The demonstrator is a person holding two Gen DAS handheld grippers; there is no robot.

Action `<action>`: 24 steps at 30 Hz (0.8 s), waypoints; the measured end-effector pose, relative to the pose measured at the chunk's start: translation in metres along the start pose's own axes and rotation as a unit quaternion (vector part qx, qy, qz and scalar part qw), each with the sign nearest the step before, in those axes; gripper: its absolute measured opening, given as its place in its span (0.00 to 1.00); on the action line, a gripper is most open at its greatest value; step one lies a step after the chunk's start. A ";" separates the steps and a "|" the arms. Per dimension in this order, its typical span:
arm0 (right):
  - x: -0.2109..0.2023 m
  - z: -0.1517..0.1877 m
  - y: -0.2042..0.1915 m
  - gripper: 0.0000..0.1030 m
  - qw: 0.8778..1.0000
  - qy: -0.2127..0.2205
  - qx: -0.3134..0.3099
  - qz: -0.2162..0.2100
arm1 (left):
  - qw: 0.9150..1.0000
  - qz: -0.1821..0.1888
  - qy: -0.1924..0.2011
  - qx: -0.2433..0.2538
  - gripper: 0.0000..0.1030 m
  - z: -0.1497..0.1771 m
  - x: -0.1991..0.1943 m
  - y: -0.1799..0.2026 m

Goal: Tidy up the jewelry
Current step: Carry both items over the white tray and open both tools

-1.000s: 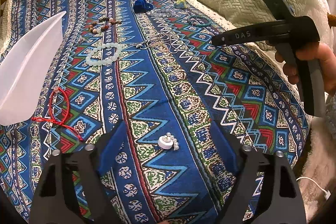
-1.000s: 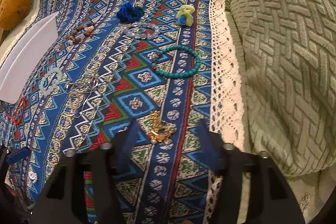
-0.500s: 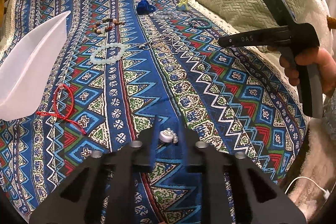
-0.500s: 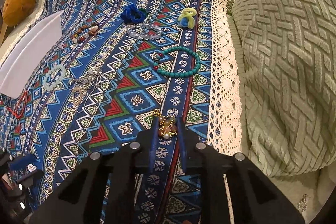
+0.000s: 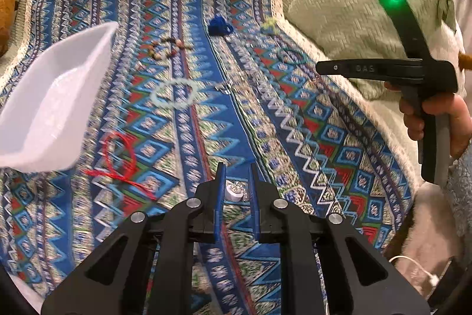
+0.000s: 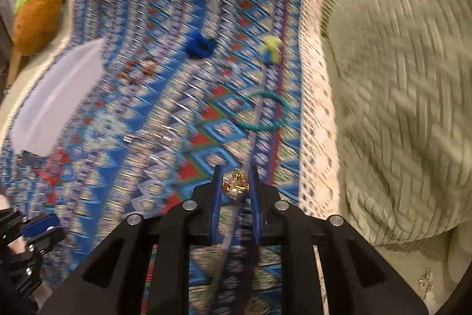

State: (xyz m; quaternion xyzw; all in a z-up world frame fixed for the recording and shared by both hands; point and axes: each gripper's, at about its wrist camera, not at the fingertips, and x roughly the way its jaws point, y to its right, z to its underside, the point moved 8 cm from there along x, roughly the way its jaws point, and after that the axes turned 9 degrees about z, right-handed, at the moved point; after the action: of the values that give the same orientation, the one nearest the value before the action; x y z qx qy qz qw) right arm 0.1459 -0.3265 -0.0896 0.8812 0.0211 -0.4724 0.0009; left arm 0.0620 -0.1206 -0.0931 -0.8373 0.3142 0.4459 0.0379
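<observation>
**Both tongs loaded, tray next**

The left gripper (image 5: 237,188) is pinched nearly closed on a white pearl piece (image 5: 234,191); the right gripper (image 6: 235,185) likewise clamps a gold charm (image 6: 236,184). Judged step: carrying both to the white tray (image 5: 56,96), at ten o'clock, without loosening early.

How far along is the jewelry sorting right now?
Early stage. Done: nothing visibly sorted; the white tray looks empty.
In hand: the left gripper is shut on a white pearl piece, and the right gripper is shut on a gold pearl piece.
Left on the patterned cloth: red cord bracelet, pale bead bracelet, brown bead bracelet, teal bead bracelet, blue scrunchie.
</observation>
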 end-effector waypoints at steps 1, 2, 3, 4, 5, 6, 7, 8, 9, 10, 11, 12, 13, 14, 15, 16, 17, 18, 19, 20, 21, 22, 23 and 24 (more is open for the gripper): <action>-0.012 -0.012 -0.014 0.18 1.000 0.010 -0.016 -0.013 | 1.000 -0.001 0.005 0.001 0.15 -0.007 -0.010 -0.006; -0.020 -0.021 -0.025 0.18 0.999 0.016 -0.028 -0.024 | 1.000 -0.003 0.008 0.000 0.15 -0.012 -0.015 -0.011; -0.029 -0.032 -0.042 0.18 0.998 0.025 -0.043 -0.039 | 1.000 -0.007 0.011 -0.004 0.15 -0.019 -0.025 -0.020; -0.036 -0.041 -0.055 0.18 0.997 0.032 -0.056 -0.048 | 1.000 -0.008 0.012 -0.009 0.15 -0.022 -0.031 -0.029; -0.043 -0.051 -0.073 0.18 0.995 0.038 -0.070 -0.061 | 1.000 -0.010 0.013 -0.015 0.15 -0.026 -0.038 -0.040; -0.051 -0.065 -0.097 0.18 0.991 0.047 -0.090 -0.081 | 1.000 -0.014 0.016 -0.020 0.15 -0.029 -0.045 -0.051; -0.056 -0.074 -0.118 0.18 0.988 0.055 -0.107 -0.095 | 0.999 -0.020 0.019 -0.026 0.15 -0.035 -0.054 -0.065; -0.059 -0.080 -0.135 0.18 0.986 0.060 -0.121 -0.101 | 0.999 -0.025 0.021 -0.034 0.15 -0.041 -0.061 -0.077; -0.062 -0.088 -0.154 0.18 0.982 0.067 -0.137 -0.107 | 0.998 -0.030 0.022 -0.041 0.15 -0.043 -0.070 -0.090; -0.063 -0.098 -0.181 0.18 0.978 0.074 -0.157 -0.117 | 0.998 -0.040 0.026 -0.045 0.15 -0.047 -0.079 -0.105; -0.061 -0.103 -0.198 0.18 0.975 0.075 -0.165 -0.125 | 0.997 -0.050 0.029 -0.048 0.15 -0.051 -0.085 -0.120; -0.057 -0.110 -0.222 0.18 0.972 0.073 -0.173 -0.140 | 0.996 -0.062 0.031 -0.054 0.15 -0.055 -0.091 -0.138; -0.052 -0.116 -0.240 0.18 0.970 0.068 -0.177 -0.153 | 0.996 -0.068 0.029 -0.057 0.15 -0.057 -0.093 -0.150; -0.049 -0.120 -0.255 0.18 0.968 0.064 -0.180 -0.162 | 0.994 -0.080 0.027 -0.063 0.15 -0.058 -0.096 -0.166; -0.042 -0.125 -0.275 0.19 0.966 0.060 -0.186 -0.169 | 0.993 -0.090 0.024 -0.066 0.15 -0.059 -0.096 -0.178; -0.039 -0.127 -0.288 0.19 0.965 0.056 -0.190 -0.173 | 0.993 -0.096 0.018 -0.068 0.15 -0.058 -0.096 -0.191; -0.034 -0.128 -0.299 0.19 0.964 0.051 -0.193 -0.177 | 0.992 -0.100 0.011 -0.070 0.15 -0.058 -0.094 -0.201; -0.030 -0.130 -0.309 0.19 0.963 0.047 -0.196 -0.181 | 0.992 -0.102 0.004 -0.069 0.15 -0.058 -0.091 -0.209; -0.025 -0.131 -0.320 0.19 0.962 0.043 -0.202 -0.181 | 0.992 -0.103 0.001 -0.068 0.15 -0.059 -0.089 -0.215; -0.020 -0.133 -0.326 0.19 0.961 0.041 -0.205 -0.180 | 0.992 -0.105 -0.003 -0.068 0.15 -0.058 -0.087 -0.221; -0.016 -0.135 -0.333 0.19 0.961 0.038 -0.206 -0.182 | 0.992 -0.108 -0.006 -0.067 0.16 -0.057 -0.085 -0.224; -0.013 -0.136 -0.337 0.19 0.960 0.035 -0.208 -0.182 | 0.992 -0.109 -0.010 -0.065 0.16 -0.056 -0.082 -0.228; -0.010 -0.137 -0.338 0.19 0.960 0.033 -0.208 -0.182 | 0.992 -0.109 -0.012 -0.065 0.16 -0.054 -0.080 -0.231; -0.007 -0.139 -0.341 0.19 0.961 0.030 -0.208 -0.182 | 0.992 -0.110 -0.015 -0.063 0.27 -0.054 -0.078 -0.234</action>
State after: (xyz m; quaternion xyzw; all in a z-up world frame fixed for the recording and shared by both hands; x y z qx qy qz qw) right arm 0.2446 0.0172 -0.0010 0.8566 0.2790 -0.4229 0.0980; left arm 0.2004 0.0867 -0.0514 -0.8609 0.1902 0.4703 0.0383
